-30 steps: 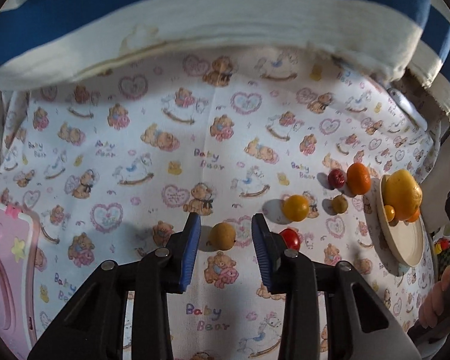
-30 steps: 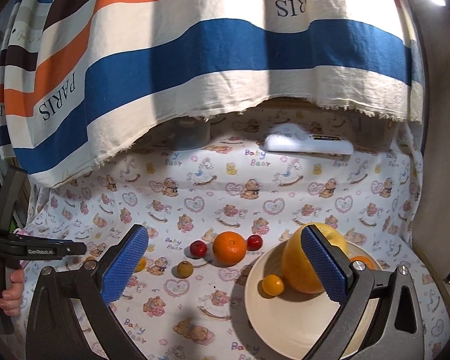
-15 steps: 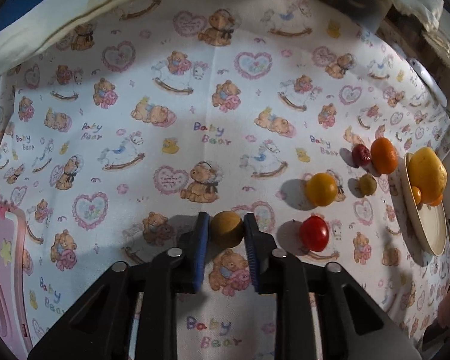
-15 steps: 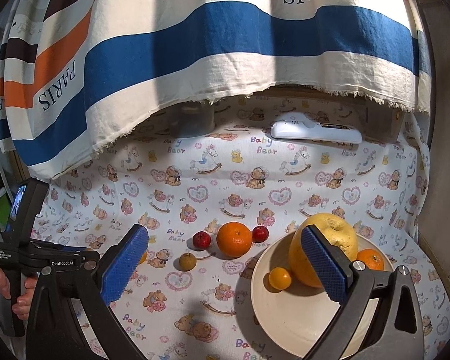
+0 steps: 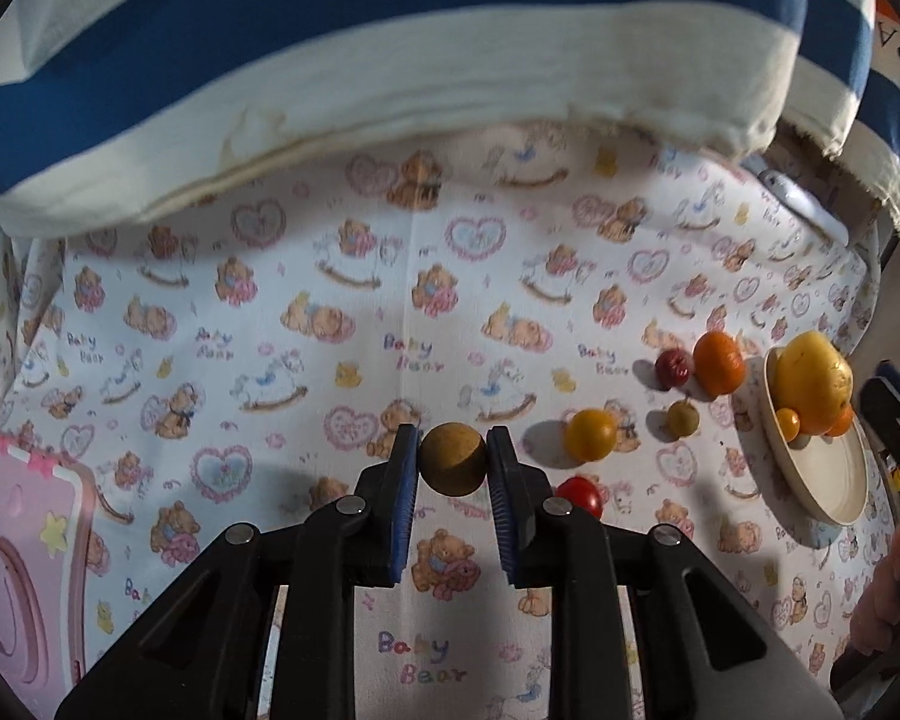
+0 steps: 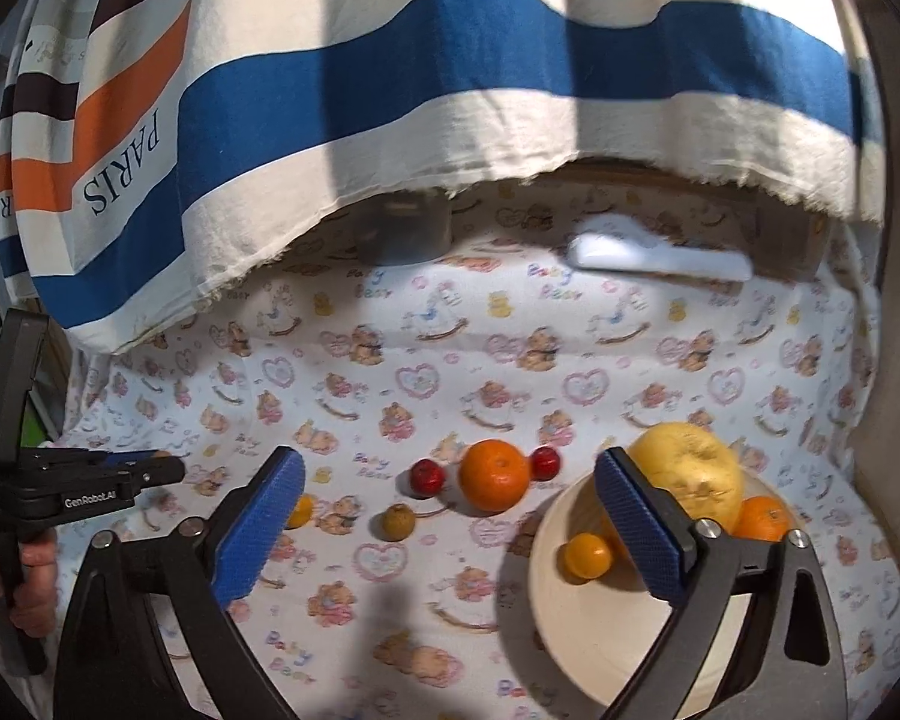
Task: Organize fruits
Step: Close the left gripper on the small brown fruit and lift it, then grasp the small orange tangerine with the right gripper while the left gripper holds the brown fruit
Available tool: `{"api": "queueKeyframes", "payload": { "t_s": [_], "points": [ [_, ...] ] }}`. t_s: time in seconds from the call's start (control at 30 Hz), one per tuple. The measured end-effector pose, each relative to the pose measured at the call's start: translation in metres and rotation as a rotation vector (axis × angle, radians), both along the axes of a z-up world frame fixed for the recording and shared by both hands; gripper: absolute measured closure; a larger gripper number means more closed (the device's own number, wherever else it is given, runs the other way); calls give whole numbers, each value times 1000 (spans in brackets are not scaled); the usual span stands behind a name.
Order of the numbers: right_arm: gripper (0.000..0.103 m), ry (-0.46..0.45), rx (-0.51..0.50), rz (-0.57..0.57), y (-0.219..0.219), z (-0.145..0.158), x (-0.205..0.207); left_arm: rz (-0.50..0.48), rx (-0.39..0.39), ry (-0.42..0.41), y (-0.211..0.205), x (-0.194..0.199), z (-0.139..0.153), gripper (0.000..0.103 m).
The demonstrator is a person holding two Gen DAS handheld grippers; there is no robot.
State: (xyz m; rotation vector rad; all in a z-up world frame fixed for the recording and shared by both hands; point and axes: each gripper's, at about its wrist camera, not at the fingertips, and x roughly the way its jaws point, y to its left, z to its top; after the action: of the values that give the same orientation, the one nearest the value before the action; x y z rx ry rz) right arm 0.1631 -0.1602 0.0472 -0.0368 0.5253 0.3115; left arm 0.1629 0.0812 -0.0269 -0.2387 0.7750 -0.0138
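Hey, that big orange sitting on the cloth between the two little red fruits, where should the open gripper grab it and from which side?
Grip the big orange across its widest middle, coming down from above and the near side with the right gripper, pads front and back. It is round, and the red fruits crowd its left and right sides.

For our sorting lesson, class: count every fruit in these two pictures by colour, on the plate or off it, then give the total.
Red fruits: 3
Orange fruits: 2
Yellow fruits: 3
Brown fruits: 2
Total: 10
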Motion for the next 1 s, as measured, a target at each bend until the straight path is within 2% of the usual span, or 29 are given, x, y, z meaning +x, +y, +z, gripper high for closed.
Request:
{"api": "queueKeyframes", "payload": {
  "t_s": [0.07, 0.13, 0.23, 0.33, 0.63, 0.73, 0.8, 1.0],
  "points": [
    [16, 39, 31, 29, 4, -1, 5, 7, -25, -52, 3, -4, 5, 81],
    [29, 66, 46, 48, 9, -3, 10, 33, -53, -104, 8, -6, 8, 81],
    [41, 101, 48, 76, 21, -7, 19, 63, -73, -126, 14, -6, 9, 81],
    [47, 129, 41, 101, 32, -12, 27, 77, -81, -121, 18, -5, 8, 81],
    [57, 255, 31, 219, 81, -44, 49, 108, -20, -77, 17, 3, -3, 81],
    [62, 306, 9, 239, 94, -61, 56, 115, -40, -61, 21, 4, -4, 81],
    [63, 337, 11, 243, 98, -70, 61, 127, -23, -57, 21, 4, -3, 81],
    [65, 396, 11, 258, 105, -87, 69, 121, -35, -34, 21, 6, -8, 81]
  ]
}}
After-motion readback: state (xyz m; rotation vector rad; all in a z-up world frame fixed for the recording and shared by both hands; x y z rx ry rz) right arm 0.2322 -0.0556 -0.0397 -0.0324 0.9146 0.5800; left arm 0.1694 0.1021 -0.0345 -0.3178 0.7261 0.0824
